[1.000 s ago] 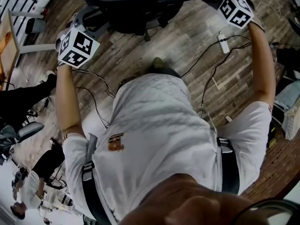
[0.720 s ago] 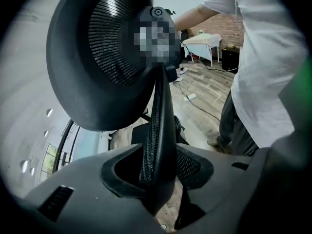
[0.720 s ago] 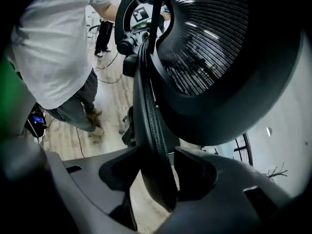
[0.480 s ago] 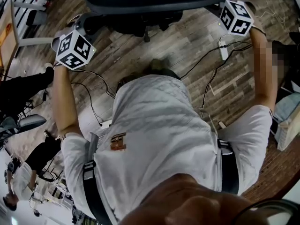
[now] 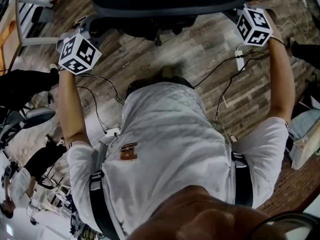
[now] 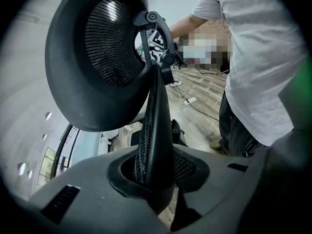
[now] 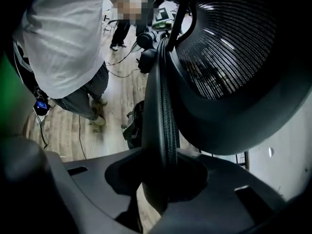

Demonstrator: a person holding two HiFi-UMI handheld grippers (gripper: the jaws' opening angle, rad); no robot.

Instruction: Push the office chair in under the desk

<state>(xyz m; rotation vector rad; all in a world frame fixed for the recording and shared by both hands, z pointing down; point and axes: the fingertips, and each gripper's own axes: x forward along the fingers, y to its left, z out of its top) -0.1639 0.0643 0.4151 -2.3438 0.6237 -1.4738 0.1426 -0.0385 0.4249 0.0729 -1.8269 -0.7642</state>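
The black mesh office chair (image 5: 165, 4) stands in front of me at the top of the head view. My left gripper (image 5: 92, 28) is at the backrest's left edge and my right gripper (image 5: 239, 10) at its right edge. In the left gripper view the backrest's edge (image 6: 155, 116) runs down between the jaws of the left gripper (image 6: 156, 177), with the headrest (image 6: 97, 57) above. The right gripper view shows the same: the backrest's edge (image 7: 163, 106) fills the right gripper (image 7: 163, 179). Both pairs of jaws have just been closing and press on that edge.
A white desk leg (image 5: 35, 40) and a wooden desktop edge (image 5: 6, 39) are at the upper left. Cables and a power strip (image 5: 240, 61) lie on the wood floor. Other people (image 5: 25, 86) and another chair (image 5: 30, 118) are at the left.
Both marker cubes have sunk slightly against the chair's sides, the right one more and with a roll. More of the backrest shows at the top of the head view.
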